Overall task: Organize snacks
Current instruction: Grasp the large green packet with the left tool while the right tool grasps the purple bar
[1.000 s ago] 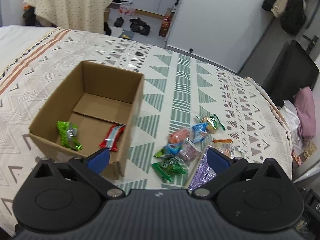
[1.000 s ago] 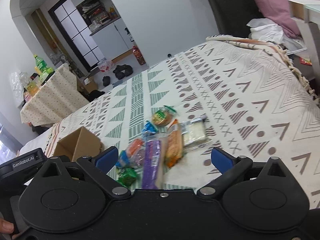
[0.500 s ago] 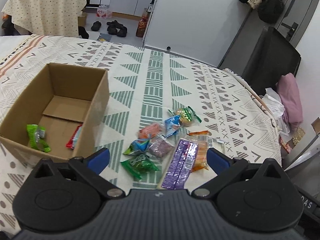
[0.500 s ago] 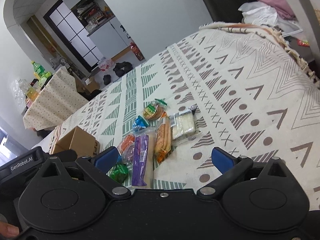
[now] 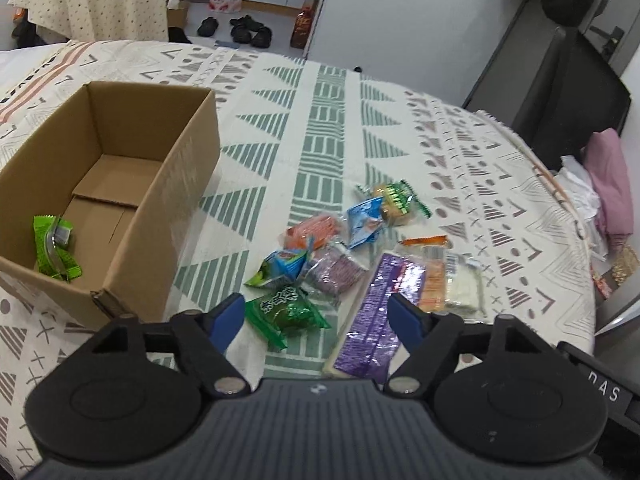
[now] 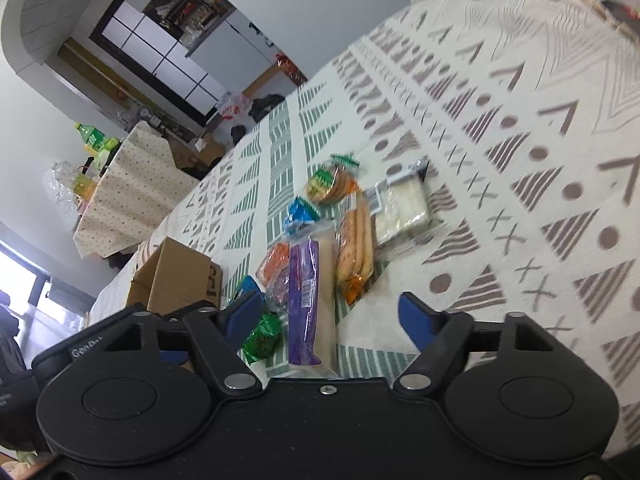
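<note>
The snacks lie in a loose heap on the patterned bedspread (image 5: 328,128), just right of the cardboard box (image 5: 176,184), with the green packet (image 5: 286,312) nearest the left gripper (image 5: 316,316) and the long purple bar (image 6: 306,296) running toward the right gripper (image 6: 330,312). A second ago both tools sat higher and spread wide; now each has dropped closer to the pile and its jaws are closing, about halfway in, with nothing pinched yet: the green packet sits between the left pair, the purple bar's near end between the right. I'd say two pickups are starting at once. The box already holds a bright green wrapper (image 5: 54,248), so most sorting remains. Its near corner stands close beside the left tool, something to clear on the lift; the bed to the right of the pile is bare cloth, with free room.
</note>
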### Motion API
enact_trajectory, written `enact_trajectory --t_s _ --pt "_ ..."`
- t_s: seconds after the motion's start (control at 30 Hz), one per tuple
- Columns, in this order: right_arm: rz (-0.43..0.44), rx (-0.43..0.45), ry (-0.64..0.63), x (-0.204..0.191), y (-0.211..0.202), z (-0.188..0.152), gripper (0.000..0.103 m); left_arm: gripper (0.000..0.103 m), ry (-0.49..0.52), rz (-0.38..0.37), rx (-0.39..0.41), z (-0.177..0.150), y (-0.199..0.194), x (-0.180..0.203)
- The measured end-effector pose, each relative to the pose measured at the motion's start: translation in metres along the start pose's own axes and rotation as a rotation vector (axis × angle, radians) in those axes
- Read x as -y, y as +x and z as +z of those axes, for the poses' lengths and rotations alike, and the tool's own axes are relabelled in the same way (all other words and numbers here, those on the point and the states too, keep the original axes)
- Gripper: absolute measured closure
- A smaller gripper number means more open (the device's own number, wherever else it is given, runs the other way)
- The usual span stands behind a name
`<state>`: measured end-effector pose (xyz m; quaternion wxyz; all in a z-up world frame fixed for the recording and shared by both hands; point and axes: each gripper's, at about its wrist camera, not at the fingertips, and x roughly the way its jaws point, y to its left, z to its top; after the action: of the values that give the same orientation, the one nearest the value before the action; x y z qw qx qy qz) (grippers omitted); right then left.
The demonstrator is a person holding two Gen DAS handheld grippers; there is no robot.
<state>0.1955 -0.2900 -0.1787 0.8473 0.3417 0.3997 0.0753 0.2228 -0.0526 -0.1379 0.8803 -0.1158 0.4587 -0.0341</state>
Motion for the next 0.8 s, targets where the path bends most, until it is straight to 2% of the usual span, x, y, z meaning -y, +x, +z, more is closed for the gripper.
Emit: enact_trajectory --t_s 0.2,0.53,0.8 --pt "0.029 -0.052 0.012 0.002 0.023 -0.001 0.041 0.039 -0.022 0.025 -0.050 -0.001 0.026 -0.004" --pt "0.067 -0.099 0.047 0.012 0.050 0.001 0.048 0.040 -0.034 0.064 -0.103 -0.004 0.057 -0.006" --pt "0.066 -0.129 0.046 0.011 0.067 0.000 0.049 0.056 -0.055 0.065 -0.118 -0.005 0.063 -0.011"
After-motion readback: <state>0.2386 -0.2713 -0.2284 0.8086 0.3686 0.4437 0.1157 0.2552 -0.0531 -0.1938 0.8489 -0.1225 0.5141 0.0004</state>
